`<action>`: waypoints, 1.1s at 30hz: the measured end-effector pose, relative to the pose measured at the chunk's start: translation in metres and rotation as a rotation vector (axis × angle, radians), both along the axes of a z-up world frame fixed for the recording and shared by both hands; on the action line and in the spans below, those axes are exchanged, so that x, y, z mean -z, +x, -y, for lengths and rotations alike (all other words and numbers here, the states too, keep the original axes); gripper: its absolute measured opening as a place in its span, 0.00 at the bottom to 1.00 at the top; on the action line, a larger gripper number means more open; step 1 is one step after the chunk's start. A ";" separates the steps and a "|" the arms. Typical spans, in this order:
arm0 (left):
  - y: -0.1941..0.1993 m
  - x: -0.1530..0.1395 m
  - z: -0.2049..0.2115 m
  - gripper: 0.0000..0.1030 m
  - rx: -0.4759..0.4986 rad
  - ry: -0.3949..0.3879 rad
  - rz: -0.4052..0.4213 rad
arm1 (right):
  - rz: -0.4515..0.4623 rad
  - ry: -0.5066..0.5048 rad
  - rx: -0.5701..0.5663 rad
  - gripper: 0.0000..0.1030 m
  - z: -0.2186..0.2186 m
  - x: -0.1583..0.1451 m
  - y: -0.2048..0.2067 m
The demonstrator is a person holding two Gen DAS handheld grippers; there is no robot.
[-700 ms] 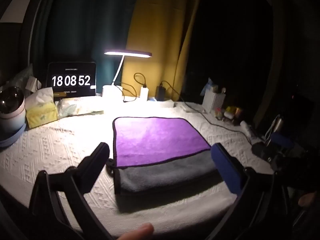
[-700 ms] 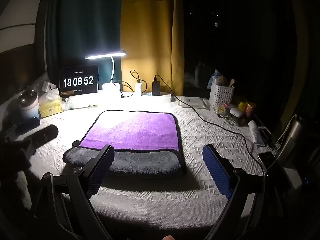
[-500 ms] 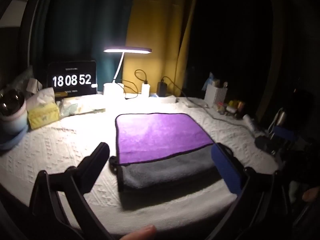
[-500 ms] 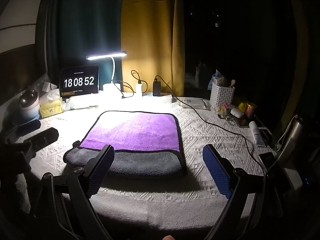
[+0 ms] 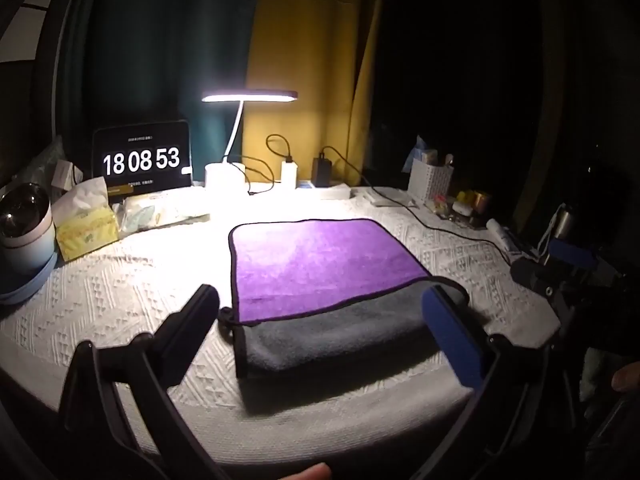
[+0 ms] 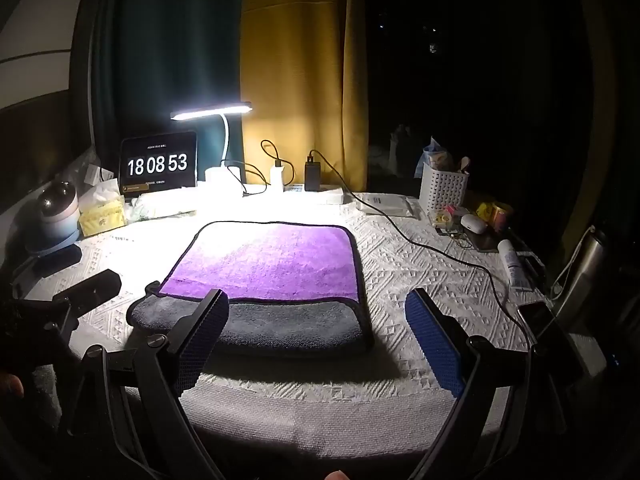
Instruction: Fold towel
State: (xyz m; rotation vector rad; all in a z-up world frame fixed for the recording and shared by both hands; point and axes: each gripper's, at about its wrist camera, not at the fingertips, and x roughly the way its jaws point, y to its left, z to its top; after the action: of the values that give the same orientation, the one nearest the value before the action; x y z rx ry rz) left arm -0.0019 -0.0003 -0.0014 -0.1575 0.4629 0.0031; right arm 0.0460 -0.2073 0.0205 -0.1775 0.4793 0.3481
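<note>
A towel [image 5: 320, 268], purple on top and grey underneath, lies folded on the white textured tablecloth, its purple layer set back so a grey strip shows along the near edge. It also shows in the right wrist view [image 6: 264, 272]. My left gripper [image 5: 320, 320] is open and empty, held just above the towel's near edge. My right gripper [image 6: 320, 320] is open and empty, near the towel's front right corner. Each gripper shows at the edge of the other's view.
A lit desk lamp [image 6: 212, 110], a clock tablet [image 6: 158, 166], chargers with a cable [image 6: 420, 244] and a tissue box [image 5: 86, 228] stand at the back. A white basket [image 6: 442, 190], small items, a tube and a metal flask [image 6: 584, 276] crowd the right edge.
The left gripper view has drifted slightly; the towel sits a little further right and lower in it. The right gripper has barely moved. The towel has not moved on the table.
</note>
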 end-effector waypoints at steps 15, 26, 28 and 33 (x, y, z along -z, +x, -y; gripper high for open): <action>-0.002 0.000 0.002 0.99 -0.011 -0.009 0.009 | -0.001 0.000 -0.001 0.89 -0.001 0.000 -0.002; -0.004 0.001 0.002 0.99 -0.028 -0.007 0.014 | -0.001 0.002 -0.002 0.89 -0.001 0.000 -0.001; -0.003 0.001 0.001 0.99 -0.028 -0.008 0.014 | -0.002 0.002 -0.001 0.89 -0.002 0.000 -0.001; -0.004 0.002 -0.001 0.99 -0.026 -0.009 0.016 | -0.002 0.002 -0.002 0.89 -0.003 0.000 -0.002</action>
State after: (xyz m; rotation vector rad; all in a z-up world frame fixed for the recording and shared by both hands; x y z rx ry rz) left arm -0.0059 0.0004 -0.0036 -0.1723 0.4446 0.0255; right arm 0.0445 -0.2045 0.0204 -0.1757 0.4808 0.3502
